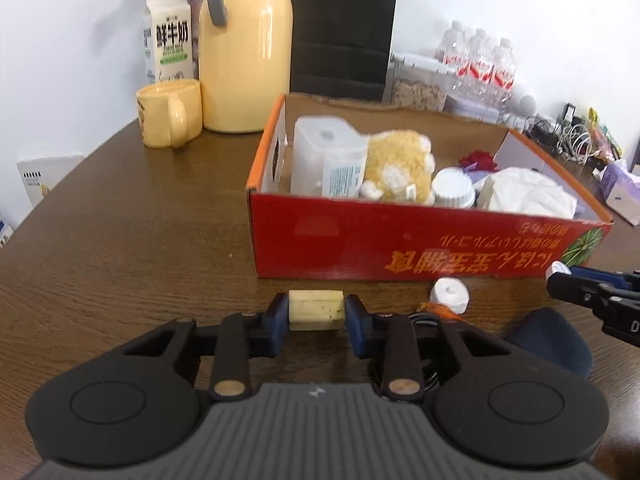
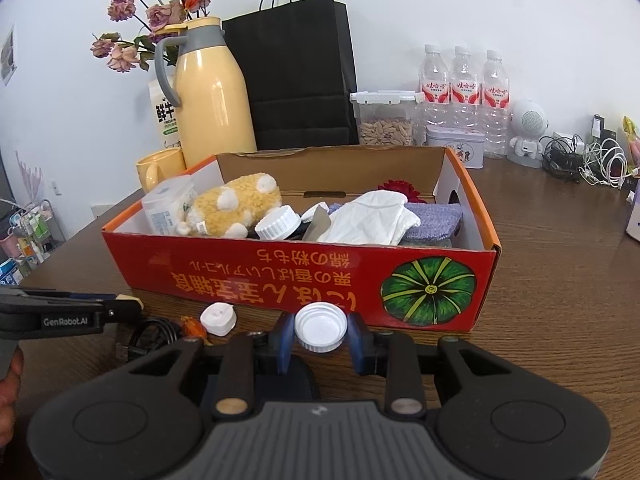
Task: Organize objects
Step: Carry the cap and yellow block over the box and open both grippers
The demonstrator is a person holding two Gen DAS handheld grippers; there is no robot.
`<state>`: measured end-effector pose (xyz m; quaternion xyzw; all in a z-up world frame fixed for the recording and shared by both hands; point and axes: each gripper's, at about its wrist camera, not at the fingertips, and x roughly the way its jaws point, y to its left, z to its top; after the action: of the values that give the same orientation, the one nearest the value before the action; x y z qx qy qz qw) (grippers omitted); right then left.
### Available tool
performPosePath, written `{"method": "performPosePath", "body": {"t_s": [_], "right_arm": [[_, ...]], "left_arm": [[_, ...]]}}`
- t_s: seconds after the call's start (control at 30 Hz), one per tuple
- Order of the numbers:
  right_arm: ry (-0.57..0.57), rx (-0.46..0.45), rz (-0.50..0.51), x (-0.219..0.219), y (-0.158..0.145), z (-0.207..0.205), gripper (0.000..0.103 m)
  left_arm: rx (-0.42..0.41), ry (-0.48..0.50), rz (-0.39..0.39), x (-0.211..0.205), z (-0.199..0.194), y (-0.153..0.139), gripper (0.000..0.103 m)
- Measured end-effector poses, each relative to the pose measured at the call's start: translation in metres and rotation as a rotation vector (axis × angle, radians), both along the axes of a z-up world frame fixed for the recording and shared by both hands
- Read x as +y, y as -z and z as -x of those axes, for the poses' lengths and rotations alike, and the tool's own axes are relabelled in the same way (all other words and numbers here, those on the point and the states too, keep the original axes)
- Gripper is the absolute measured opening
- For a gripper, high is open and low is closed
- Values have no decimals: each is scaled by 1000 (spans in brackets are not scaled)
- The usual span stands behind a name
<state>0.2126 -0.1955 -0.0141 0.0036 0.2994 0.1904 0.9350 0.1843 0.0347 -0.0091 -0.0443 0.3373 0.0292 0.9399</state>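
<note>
Nearest to me, my left gripper (image 1: 316,312) was clamped on a small pale yellow block (image 1: 316,309), its blue pads pressed against both ends just above the counter (image 1: 140,240). My right gripper (image 2: 320,330) was clenched on a white bottle cap (image 2: 321,326), hollow side facing the camera, held low over the wood. Between the two grippers, on the counter, lay a small white spool-like piece (image 2: 218,319), touching a bit of orange stuff (image 2: 192,326), with a coiled black cable (image 2: 152,336) just beside it. A dark blue rounded thing (image 1: 552,340) sat near the right gripper; I could not tell what it was. Just beyond stood the red cardboard box (image 2: 280,272), open on top, holding a clear plastic container (image 2: 168,208), a yellow plush toy (image 2: 236,204), a white lid (image 2: 278,222), a white cloth (image 2: 368,216) and a purple knitted piece (image 2: 436,220). Behind the box, at its left, stood a yellow mug (image 1: 170,114), a yellow thermos jug (image 1: 246,56) and a milk carton (image 1: 168,40); at the back were a black paper bag (image 2: 296,72) and water bottles (image 2: 464,84).
</note>
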Motion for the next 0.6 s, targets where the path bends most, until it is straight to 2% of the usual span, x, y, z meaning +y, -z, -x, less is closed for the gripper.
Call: {"method": "performPosePath", "body": {"t_s": [0.27, 0.47, 0.6], "right_arm": [[-11, -76, 0, -7, -20, 5, 27], [-9, -157, 50, -6, -43, -11, 27], [-10, -198, 86, -2, -58, -34, 27]], "left_arm": [[-120, 61, -9, -14, 8, -37, 31], [-191, 120, -31, -40, -15, -63, 31], [-207, 152, -29, -61, -46, -76, 31]]}}
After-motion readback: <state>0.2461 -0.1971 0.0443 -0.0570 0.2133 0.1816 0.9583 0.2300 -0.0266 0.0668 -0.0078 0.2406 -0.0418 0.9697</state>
